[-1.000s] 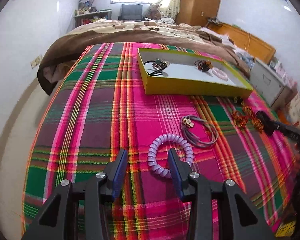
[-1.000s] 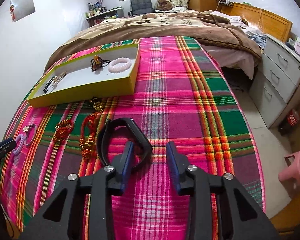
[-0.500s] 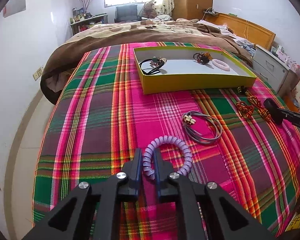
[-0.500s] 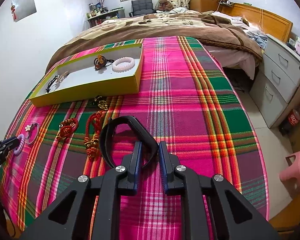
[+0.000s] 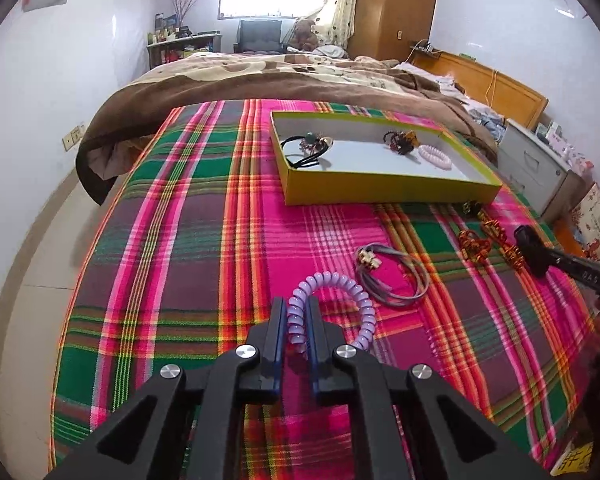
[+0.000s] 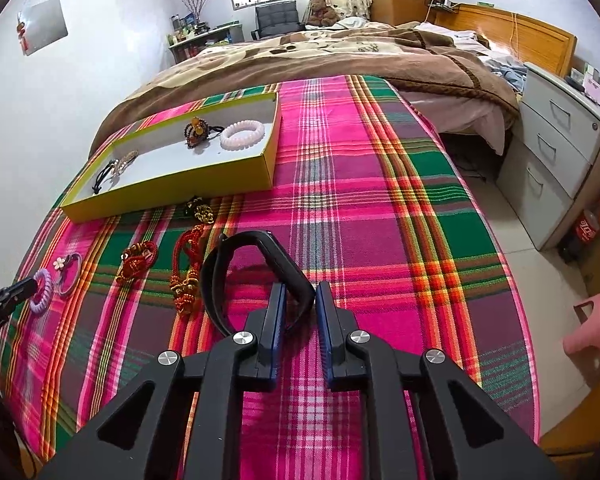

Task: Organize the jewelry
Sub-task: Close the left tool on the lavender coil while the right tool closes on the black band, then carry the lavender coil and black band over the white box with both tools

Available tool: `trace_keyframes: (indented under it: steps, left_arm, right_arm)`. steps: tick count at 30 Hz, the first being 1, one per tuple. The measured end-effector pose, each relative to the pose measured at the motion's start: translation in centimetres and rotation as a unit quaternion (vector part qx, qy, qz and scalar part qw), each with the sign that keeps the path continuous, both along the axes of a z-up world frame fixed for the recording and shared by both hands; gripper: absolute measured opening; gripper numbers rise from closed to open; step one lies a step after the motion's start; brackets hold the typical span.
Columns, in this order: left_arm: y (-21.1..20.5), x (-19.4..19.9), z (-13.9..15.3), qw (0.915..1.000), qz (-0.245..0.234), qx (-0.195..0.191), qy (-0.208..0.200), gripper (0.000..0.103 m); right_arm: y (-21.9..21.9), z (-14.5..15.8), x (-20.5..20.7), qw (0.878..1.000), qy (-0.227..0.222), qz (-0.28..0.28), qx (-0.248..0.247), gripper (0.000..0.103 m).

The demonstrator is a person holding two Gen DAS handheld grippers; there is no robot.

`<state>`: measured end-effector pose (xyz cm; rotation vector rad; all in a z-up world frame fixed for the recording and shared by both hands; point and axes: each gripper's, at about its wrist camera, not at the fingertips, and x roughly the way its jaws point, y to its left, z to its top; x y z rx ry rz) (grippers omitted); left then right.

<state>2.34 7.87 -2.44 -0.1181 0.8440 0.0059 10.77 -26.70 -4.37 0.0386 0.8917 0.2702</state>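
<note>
The left gripper [image 5: 297,312] has its fingers clamped on the near side of a lilac spiral bracelet [image 5: 332,304], the coil squeezed between the blue pads while the rest of its loop lies on the plaid blanket [image 5: 172,248]. Just beyond it rests a grey cord bracelet [image 5: 392,276] with a small pale flower charm. To the right of that lie two red-and-gold knotted cord pieces [image 5: 476,246], one beside the other.

The right gripper [image 6: 300,300] has just been narrowing its jaws, and the near end of a black wristband [image 6: 256,264] sits between the fingers; its left pad touches the band, but a sliver of space shows at the right pad, so I cannot tell whether the pinch is firm. The band's loop stands up from the blanket, just right of the longer red cord piece. Its tip appears at the right edge of the left wrist view.

Farther up the bed sits an open yellow box lid [image 5: 380,190], holding a black cord with beads [image 5: 308,150], a dark amber beaded piece [image 5: 400,140] and a pale pink bead bracelet [image 5: 436,156]. Behind it a brown blanket [image 5: 240,84] covers the rest of the bed
</note>
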Motion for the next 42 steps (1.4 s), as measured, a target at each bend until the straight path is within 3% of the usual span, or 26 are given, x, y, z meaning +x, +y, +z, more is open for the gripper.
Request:
trace_keyframes:
  steps: [21,30,42]
  left_arm:
    - [0.6,1.3,3.8,0.9991,-0.008,-0.020,-0.036,0.009]
    - [0.5,4.8,5.6,0.9982,-0.016,-0.030,-0.049,0.009]
    - [-0.1,11.8,6.5,0.9970,-0.037,-0.049,-0.048,0.009]
  right_arm:
    - [0.5,3.4,0.2,0.999,-0.030,-0.006,0.017,0.015]
    - [2.3,5.3,2.6,0.999,-0.041,0.005,0.016,0.015]
    - [5.2,5.6,7.8,0.999,-0.031,0.007,-0.003,0.015]
